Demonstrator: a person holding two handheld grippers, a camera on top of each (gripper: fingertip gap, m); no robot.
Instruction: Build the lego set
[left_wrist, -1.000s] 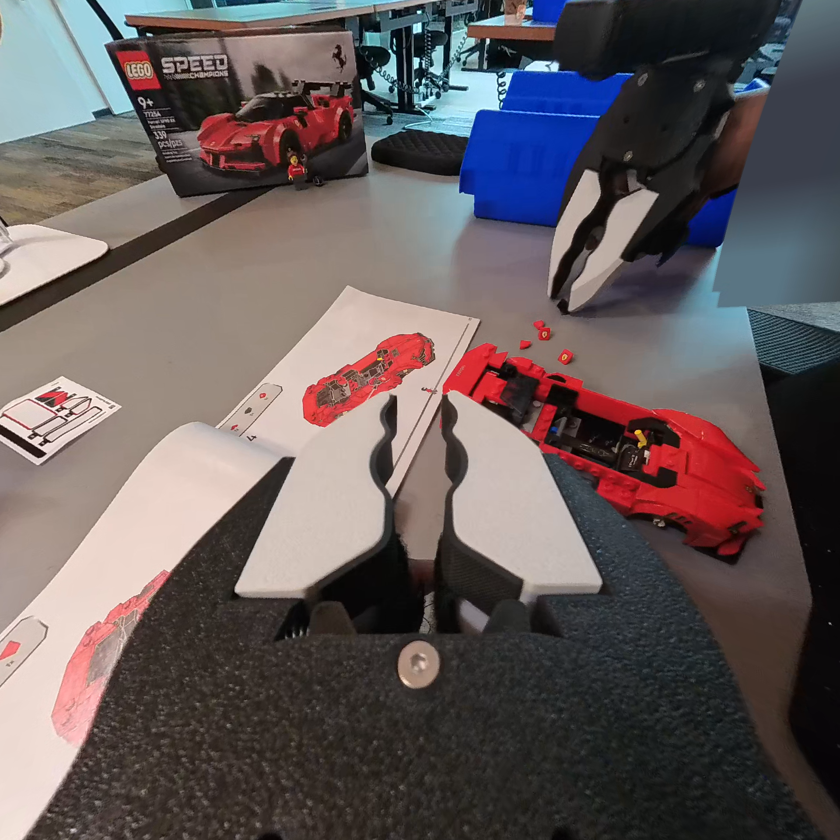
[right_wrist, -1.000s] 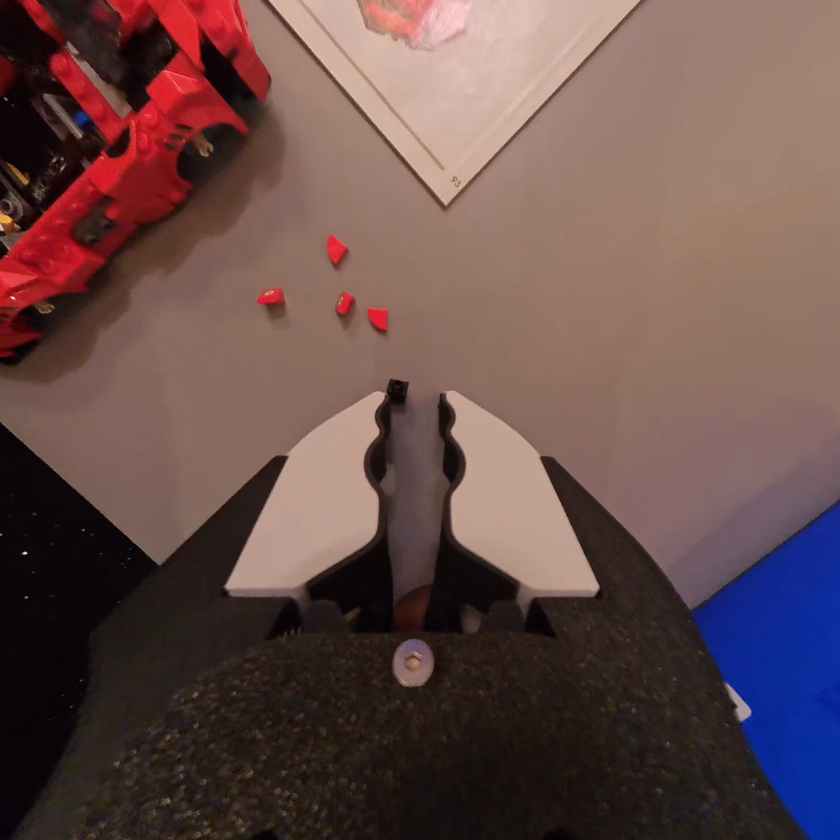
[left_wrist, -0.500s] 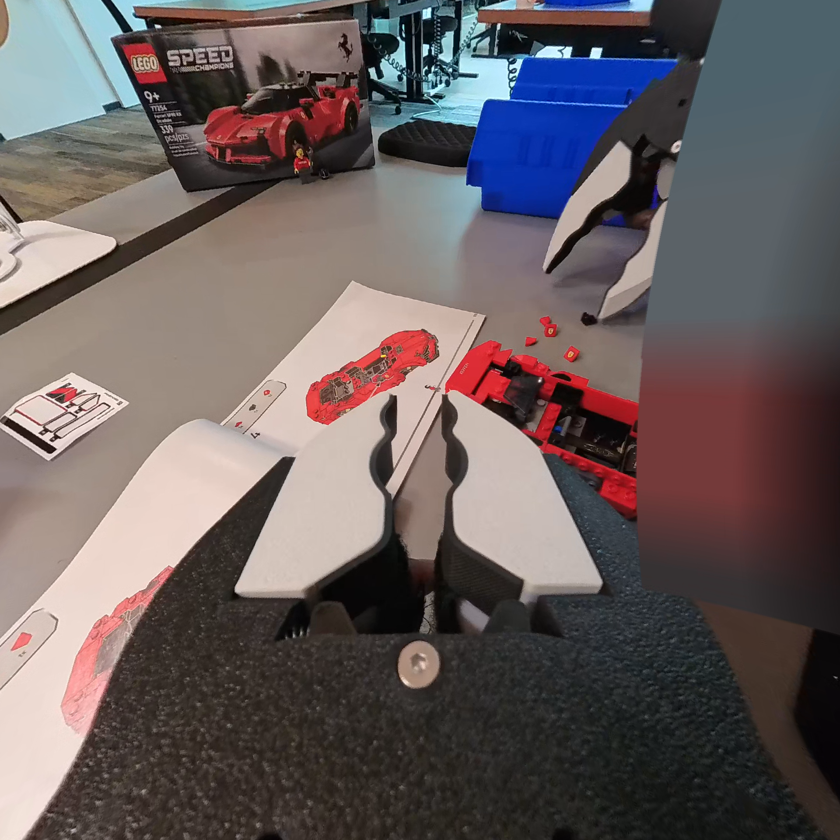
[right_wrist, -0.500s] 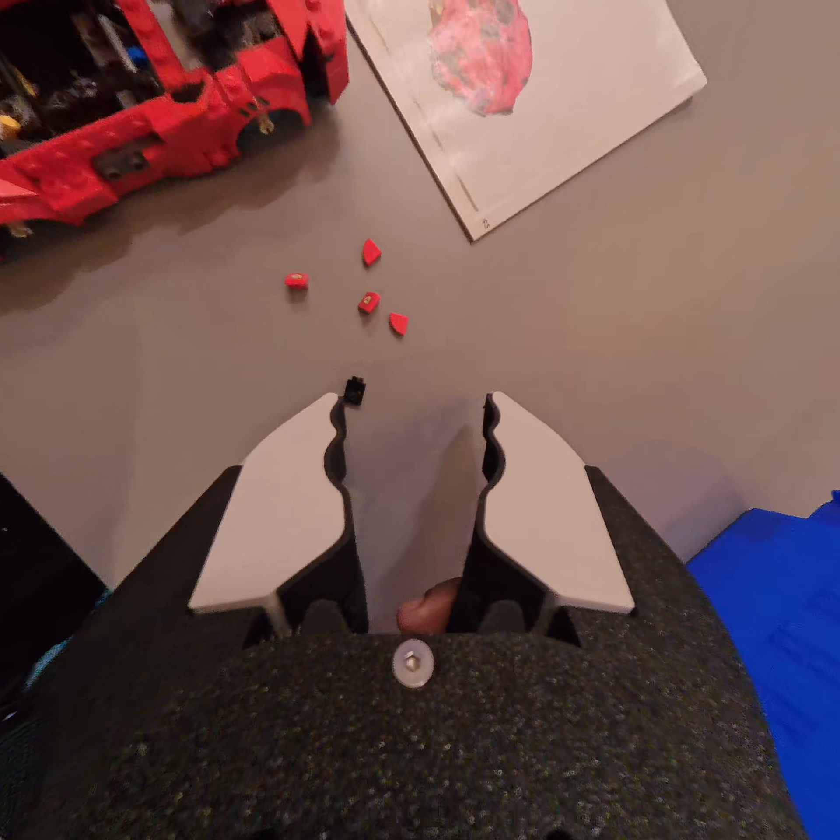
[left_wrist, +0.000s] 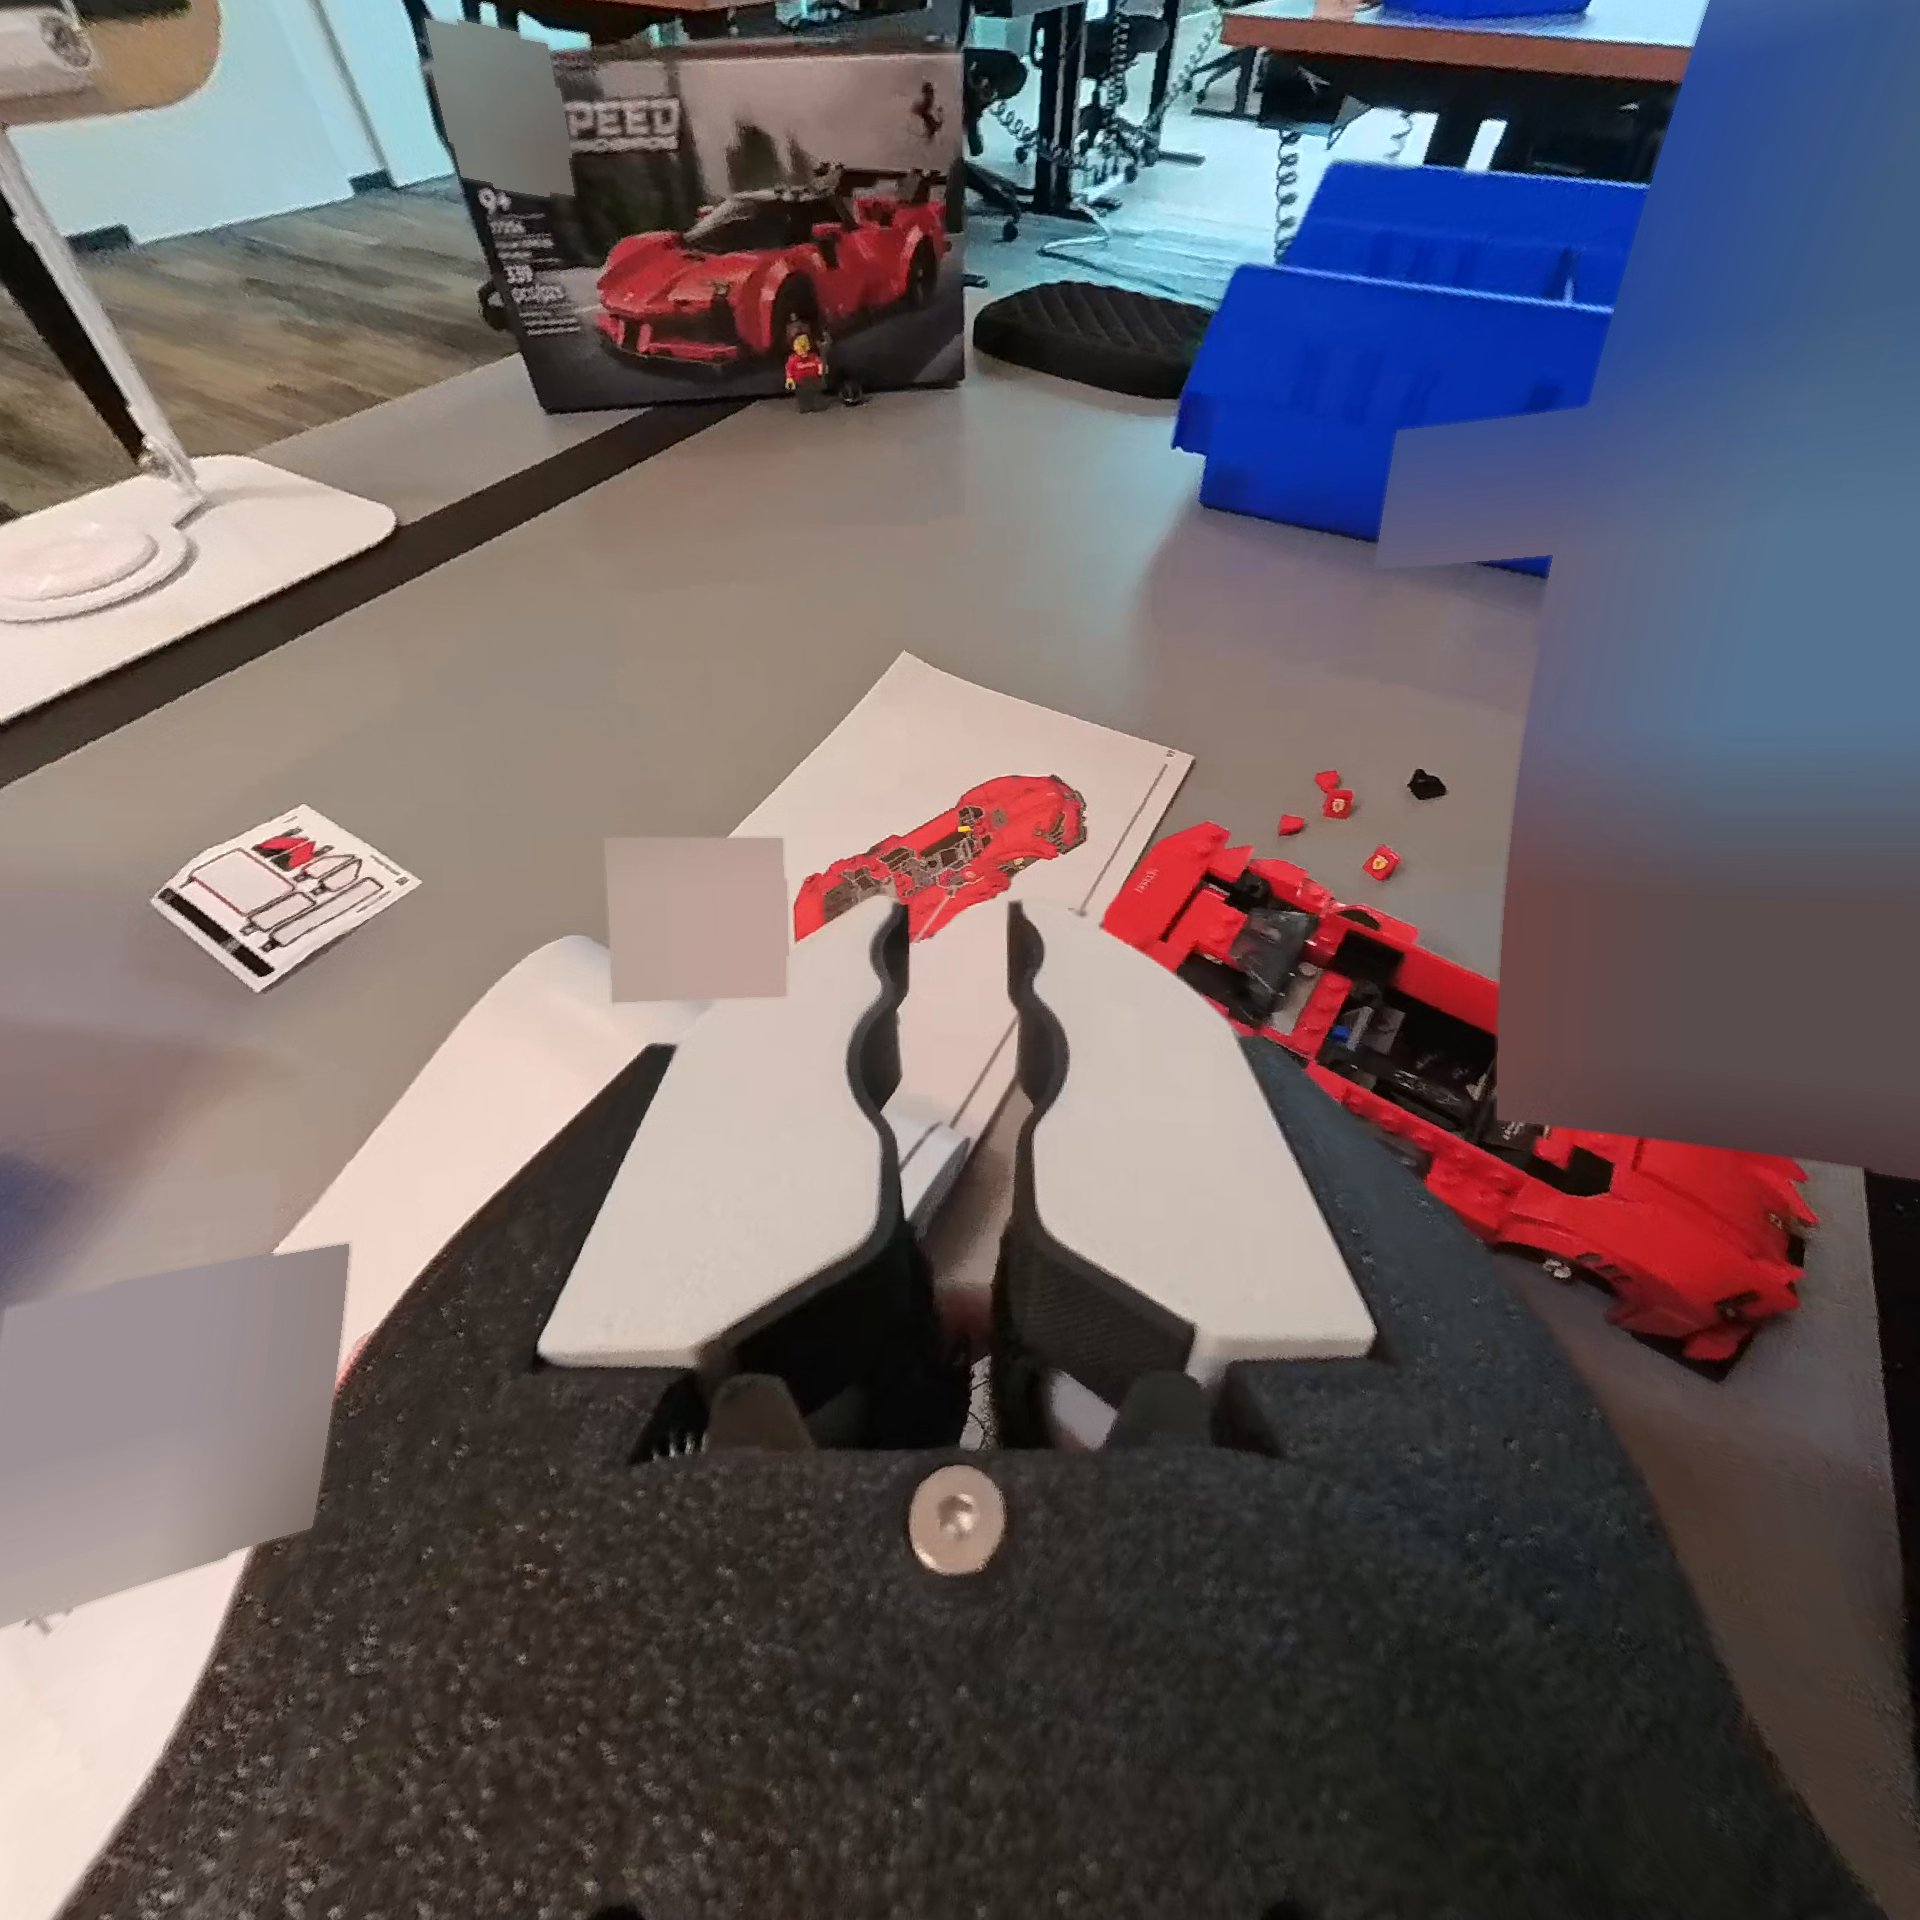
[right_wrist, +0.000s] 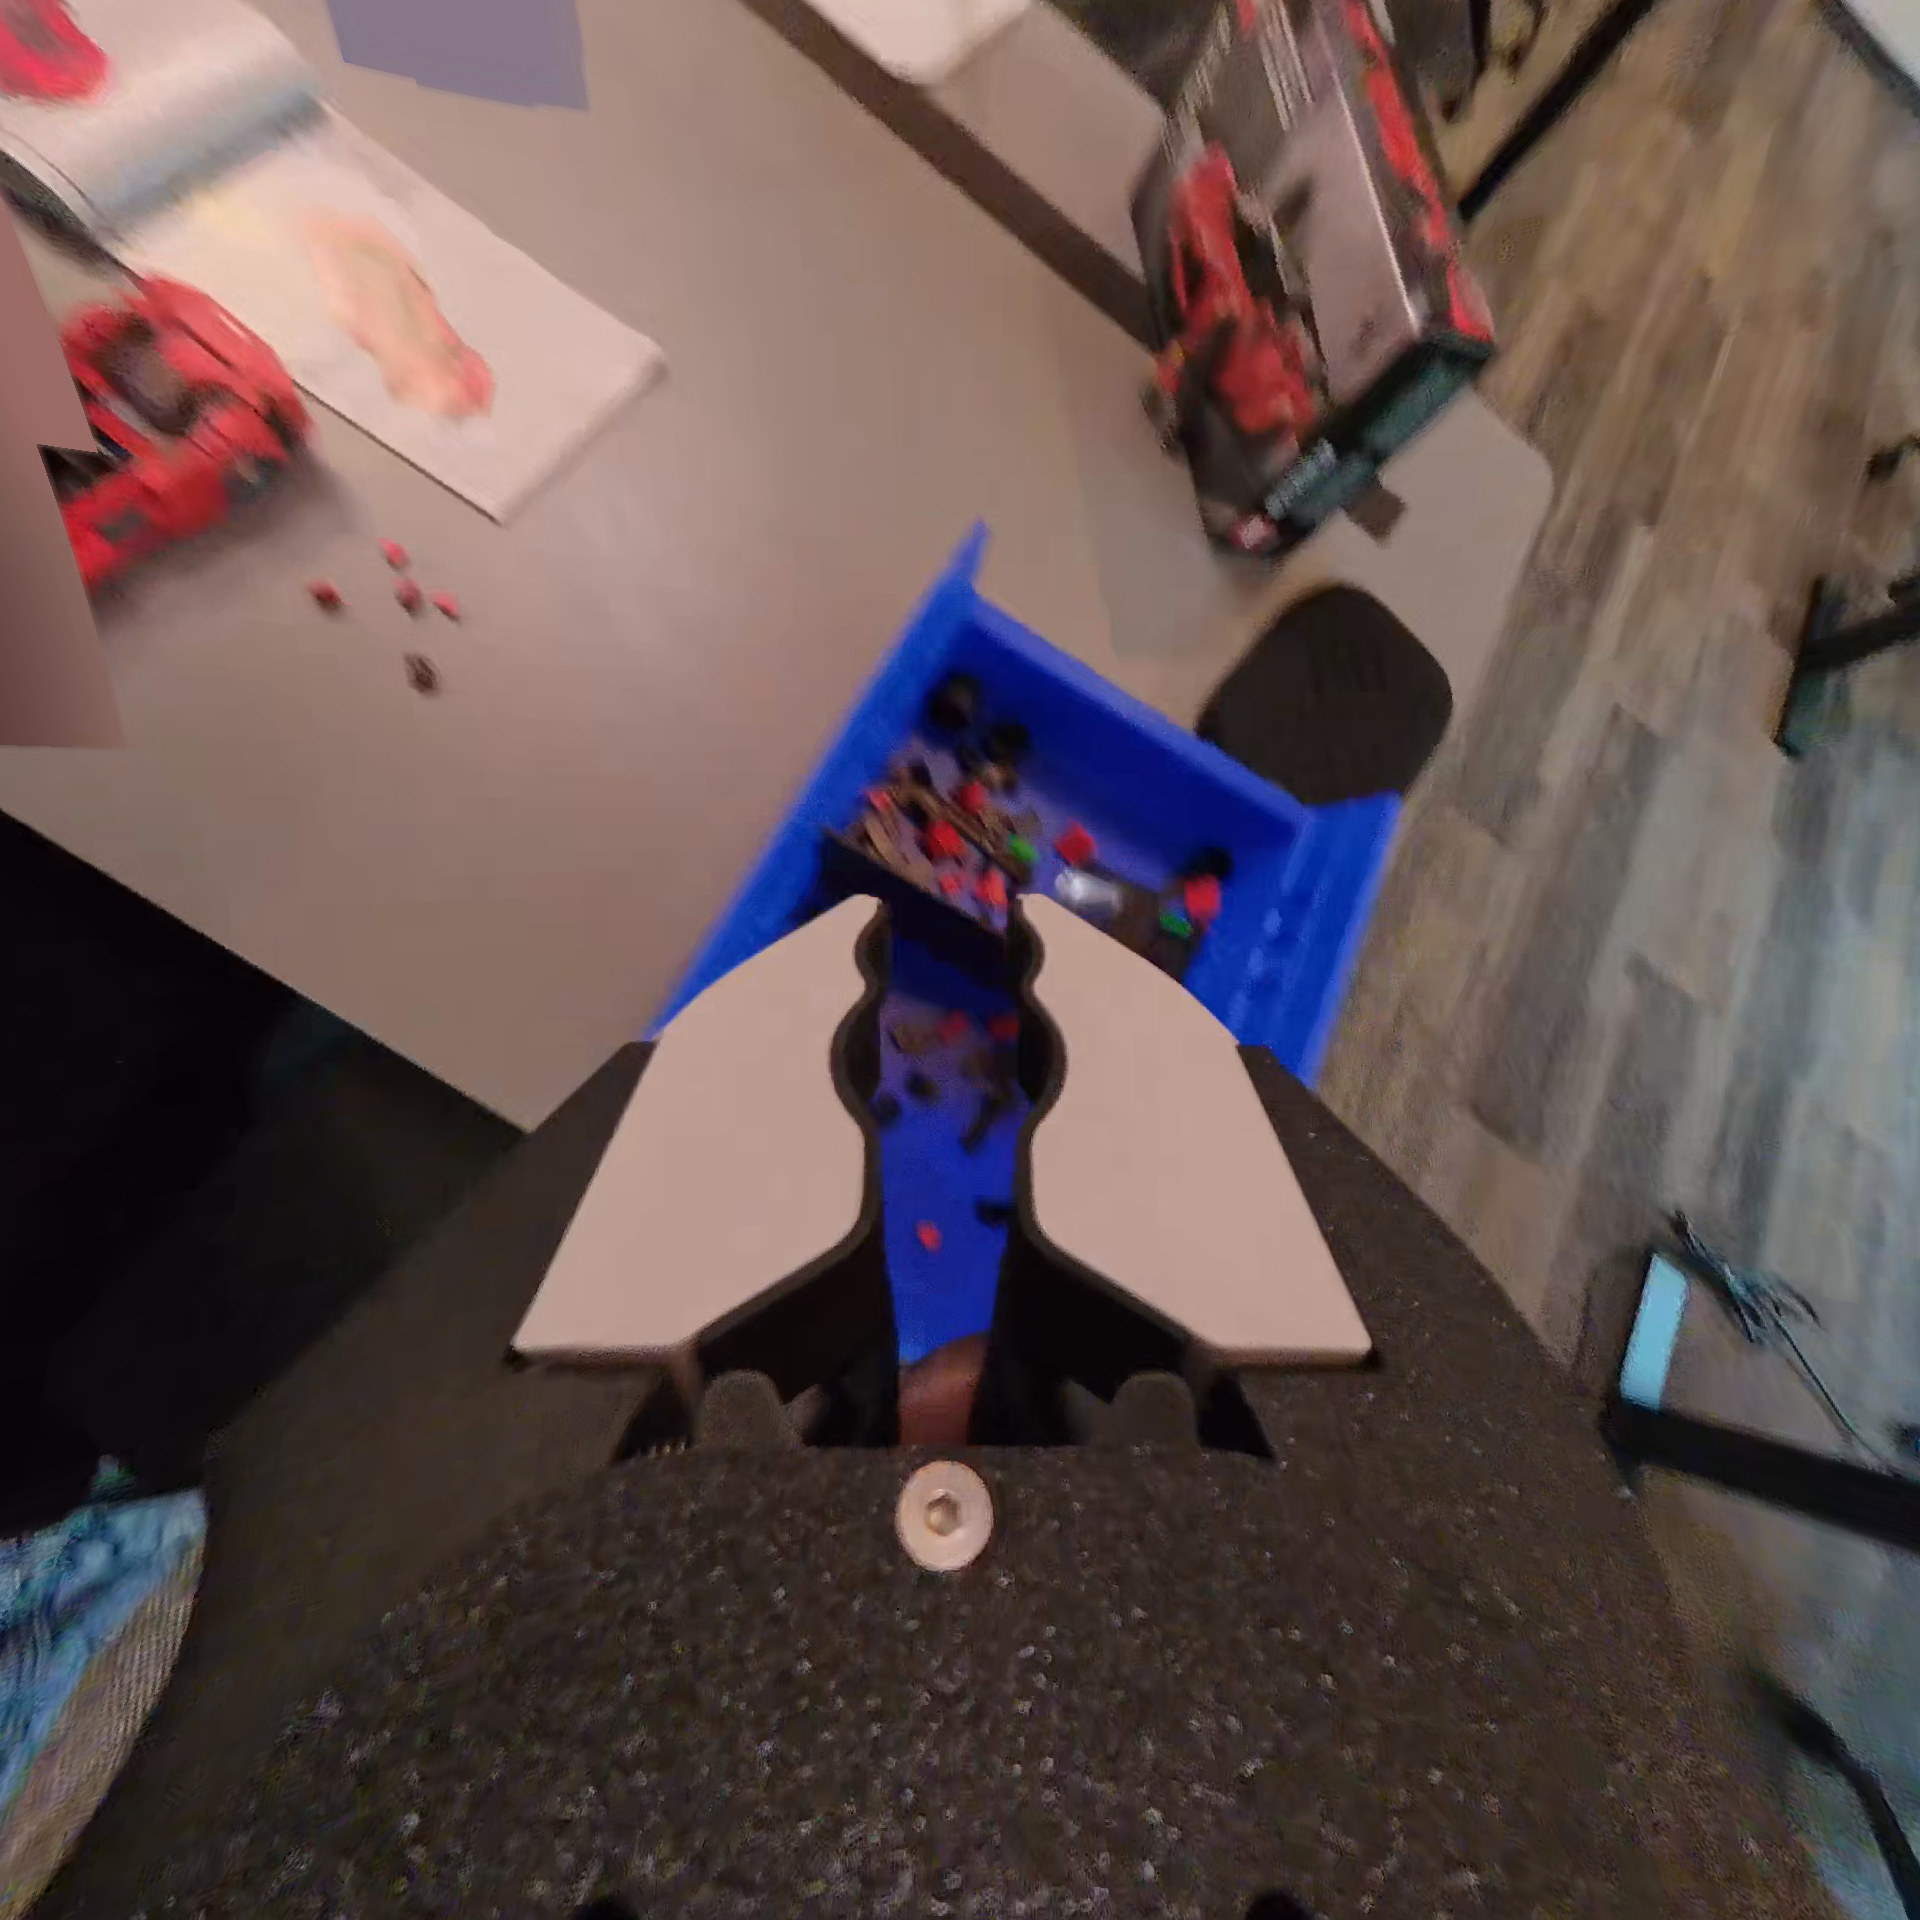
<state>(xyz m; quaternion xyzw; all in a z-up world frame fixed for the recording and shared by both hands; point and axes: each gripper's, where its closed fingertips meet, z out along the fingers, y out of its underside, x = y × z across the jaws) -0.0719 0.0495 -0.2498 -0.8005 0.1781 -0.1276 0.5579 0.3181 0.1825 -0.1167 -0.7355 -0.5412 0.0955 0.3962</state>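
The part-built red Lego car (left_wrist: 1455, 1081) lies on the grey table, right of the open instruction booklet (left_wrist: 935, 769). Several small red pieces (left_wrist: 1335, 805) and one black piece (left_wrist: 1425, 784) lie loose beyond the car. My left gripper (left_wrist: 958, 914) hovers over the booklet, jaws nearly together, nothing between them. My right gripper (right_wrist: 948, 909) is high above the blue parts bin (right_wrist: 1340, 935), jaws nearly together and empty. The blurred right wrist view also shows the car (right_wrist: 177, 416), the red pieces (right_wrist: 405, 592) and the black piece (right_wrist: 421, 673) far to the left.
The set's box (left_wrist: 748, 229) stands at the table's far edge, with blue bins (left_wrist: 1382, 384) to its right. A sticker sheet (left_wrist: 286, 894) and a white lamp base (left_wrist: 156, 551) are on the left. A black chair seat (right_wrist: 1330, 696) sits beyond the bin. There is about 45 centimeters between the tips of the two grippers. Between my left fingertips and the black piece (right_wrist: 421, 673) there is roughly 20 centimeters. My left wrist view (left_wrist: 1418, 773) looks at it from another angle.
My right gripper opened, left the black piece on the table by the red pieces, then lifted and swung over the blue bin with its jaws narrowed. The left gripper hardly moved.
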